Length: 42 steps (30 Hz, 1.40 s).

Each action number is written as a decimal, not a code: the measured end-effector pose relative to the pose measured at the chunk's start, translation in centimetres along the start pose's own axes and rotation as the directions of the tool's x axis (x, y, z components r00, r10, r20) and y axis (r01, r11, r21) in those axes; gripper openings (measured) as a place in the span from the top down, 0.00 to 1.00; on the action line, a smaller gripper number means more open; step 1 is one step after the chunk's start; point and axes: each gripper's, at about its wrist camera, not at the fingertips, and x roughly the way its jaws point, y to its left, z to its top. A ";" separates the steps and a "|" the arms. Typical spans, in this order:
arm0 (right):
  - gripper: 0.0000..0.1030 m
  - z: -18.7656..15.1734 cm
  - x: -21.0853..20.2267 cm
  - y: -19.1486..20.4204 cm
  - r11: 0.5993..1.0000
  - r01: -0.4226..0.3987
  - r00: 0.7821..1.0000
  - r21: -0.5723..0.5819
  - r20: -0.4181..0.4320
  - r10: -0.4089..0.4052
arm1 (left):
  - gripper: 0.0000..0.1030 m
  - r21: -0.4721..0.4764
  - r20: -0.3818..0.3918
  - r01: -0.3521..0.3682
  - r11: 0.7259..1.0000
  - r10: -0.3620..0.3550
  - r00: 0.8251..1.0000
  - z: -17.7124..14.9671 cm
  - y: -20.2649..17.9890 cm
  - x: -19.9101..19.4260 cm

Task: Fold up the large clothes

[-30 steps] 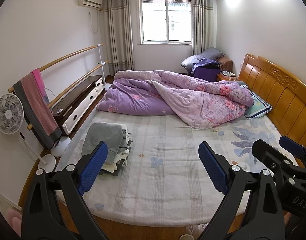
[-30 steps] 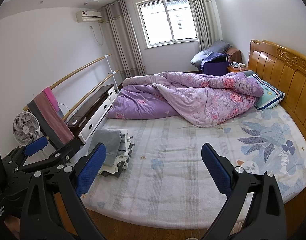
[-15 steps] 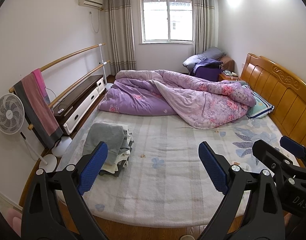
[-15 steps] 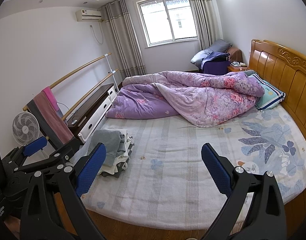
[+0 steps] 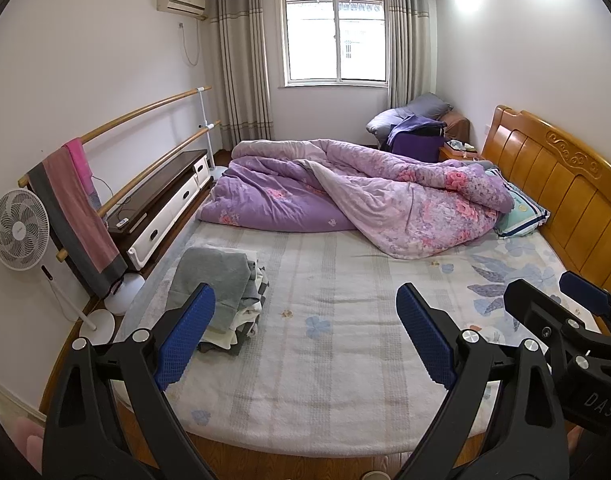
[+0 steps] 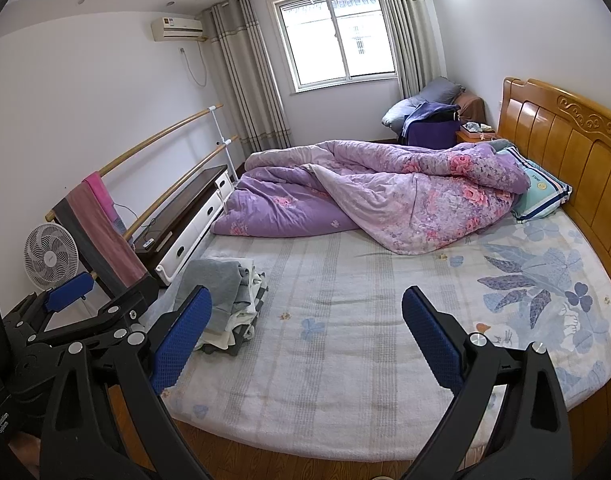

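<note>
Bed [image 5: 325,360], folded clothes stack [image 5: 221,292], both grippers wide apart

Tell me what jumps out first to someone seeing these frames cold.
The rumpled purple floral quilt heaped across the far half of the bed, running toward the wooden headboard. Next, the pile of clothes, grey on top, near the bed's left edge. In the foreground the left gripper and right gripper are both wide open, holding nothing.
</note>
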 end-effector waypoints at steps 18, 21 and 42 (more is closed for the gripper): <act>0.10 0.3 0.2 -0.1 1.000 -0.002 1.000 -0.001 -0.002 0.002 | 0.10 0.000 -0.004 0.004 1.000 -0.004 1.000 0.2 -0.2 0.3; 0.10 0.4 0.4 -0.1 1.000 -0.003 1.000 0.001 -0.005 0.003 | 0.10 0.004 0.002 -0.004 1.000 0.004 1.000 0.2 -0.1 0.6; 0.10 0.8 1.5 -0.9 1.000 -0.010 1.000 0.004 -0.016 0.010 | 0.10 0.007 0.026 -0.010 1.000 0.010 1.000 0.3 0.1 1.9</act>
